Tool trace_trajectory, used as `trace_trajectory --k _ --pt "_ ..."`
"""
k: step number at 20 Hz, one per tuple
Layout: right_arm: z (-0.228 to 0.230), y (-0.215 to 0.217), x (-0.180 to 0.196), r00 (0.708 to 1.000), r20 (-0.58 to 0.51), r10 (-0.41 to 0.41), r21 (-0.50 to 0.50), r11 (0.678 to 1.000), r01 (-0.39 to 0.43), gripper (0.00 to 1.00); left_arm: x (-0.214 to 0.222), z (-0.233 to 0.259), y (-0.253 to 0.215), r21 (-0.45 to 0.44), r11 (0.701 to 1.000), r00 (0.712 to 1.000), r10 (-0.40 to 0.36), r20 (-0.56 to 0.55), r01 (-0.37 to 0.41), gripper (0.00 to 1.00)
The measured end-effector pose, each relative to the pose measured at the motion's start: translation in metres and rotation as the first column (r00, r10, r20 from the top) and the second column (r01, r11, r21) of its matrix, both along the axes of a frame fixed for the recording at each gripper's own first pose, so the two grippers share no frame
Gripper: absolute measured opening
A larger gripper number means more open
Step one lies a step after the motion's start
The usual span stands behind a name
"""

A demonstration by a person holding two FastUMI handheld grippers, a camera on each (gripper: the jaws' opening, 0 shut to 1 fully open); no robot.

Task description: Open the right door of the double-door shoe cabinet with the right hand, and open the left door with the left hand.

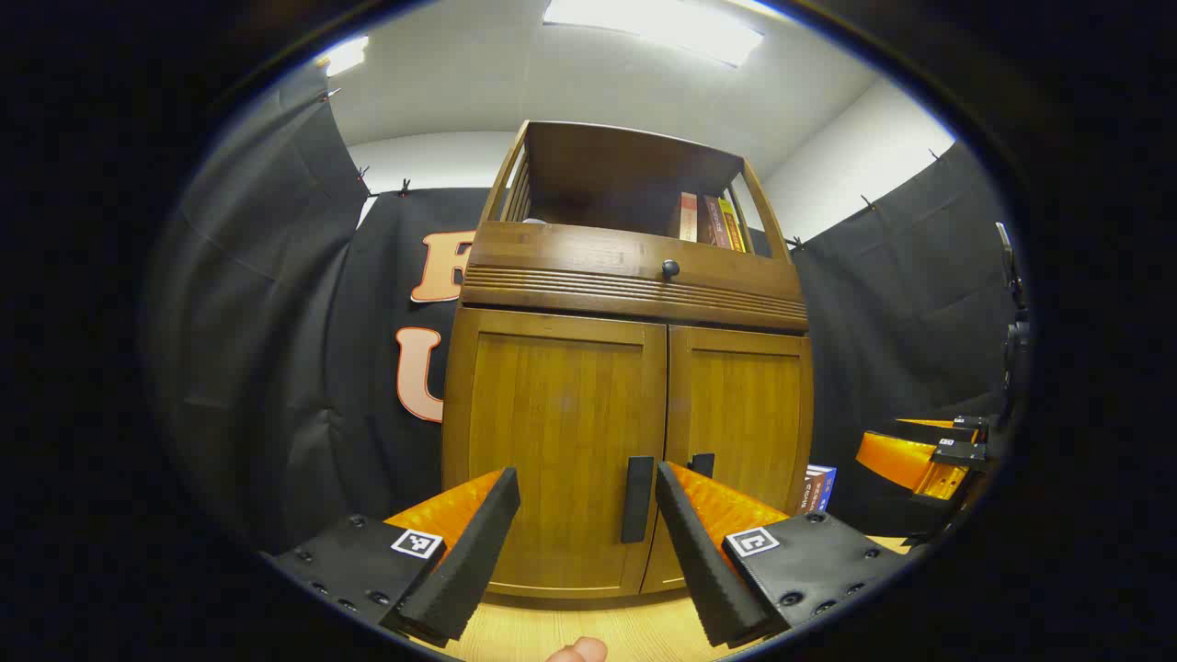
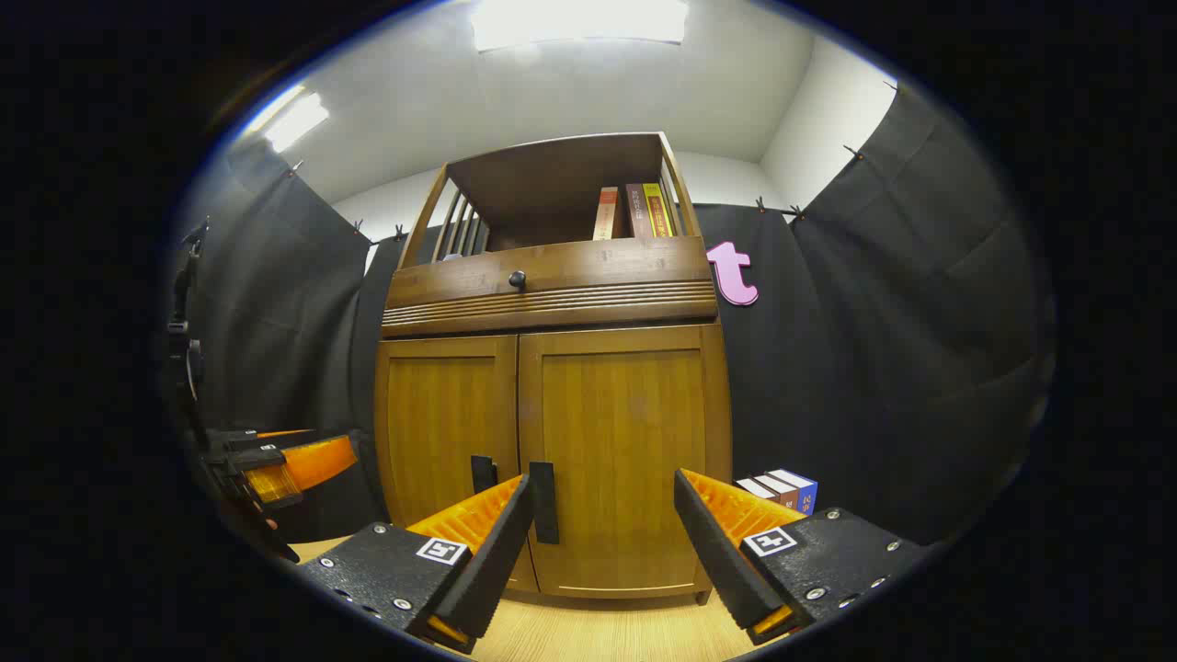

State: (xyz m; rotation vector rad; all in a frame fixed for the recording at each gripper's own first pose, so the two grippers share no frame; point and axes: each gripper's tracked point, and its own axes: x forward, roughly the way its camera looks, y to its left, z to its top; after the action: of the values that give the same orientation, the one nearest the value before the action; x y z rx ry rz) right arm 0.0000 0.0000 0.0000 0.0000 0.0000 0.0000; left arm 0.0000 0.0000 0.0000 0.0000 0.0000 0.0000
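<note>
Plainly, both doors stood closed, so neither pull had begun.
Left gripper: the left gripper [image 1: 581, 542] had its jaws spread wide with nothing between them, well short of the shoe cabinet [image 1: 625, 368].
Left door: the left door [image 1: 552, 441] lay straight ahead of those jaws and beyond them, flush with its neighbour.
Left handle: the left door handle [image 1: 636, 499], a dark bar with its long axis upright, showed just inside the right-hand finger, so the jaws needed only a slight shift right and an advance.
Right handle: the right door handle [image 2: 543, 502], also an upright dark bar, showed beside the left-hand finger of the right gripper [image 2: 602, 542], left of the gap's middle.
Right door: the right door [image 2: 625, 450] lay dead ahead of that gripper.
Right gripper: jaws likewise spread and empty; I judged it should move left and forward to straddle its bar.
Nearer hand: each gripper faced its own door, neither touching.
</note>
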Motion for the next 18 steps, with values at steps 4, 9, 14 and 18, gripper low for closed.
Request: trace_trajectory --k 4,9,14,18 --pt "0.0 -0.008 -0.001 1.0 0.002 -0.016 0.002 1.0 0.016 0.94 0.001 -0.006 0.004 0.003 1.0 1.0 0.009 -0.019 -0.009 0.96" --pt "-0.002 -0.005 0.002 1.0 -0.005 -0.014 -0.001 1.0 0.014 0.93 0.006 -0.007 -0.002 0.011 1.0 1.0 0.015 -0.021 -0.015 0.96" --pt "-0.009 0.003 0.006 1.0 -0.011 0.003 0.009 1.0 -0.003 0.93 0.008 -0.007 -0.003 0.038 0.999 0.999 0.027 -0.019 -0.026 0.93" --pt "-0.011 0.01 0.007 1.0 -0.015 0.021 0.007 1.0 -0.021 0.94 0.007 -0.006 0.002 0.031 0.999 0.999 0.04 -0.02 -0.039 0.93"
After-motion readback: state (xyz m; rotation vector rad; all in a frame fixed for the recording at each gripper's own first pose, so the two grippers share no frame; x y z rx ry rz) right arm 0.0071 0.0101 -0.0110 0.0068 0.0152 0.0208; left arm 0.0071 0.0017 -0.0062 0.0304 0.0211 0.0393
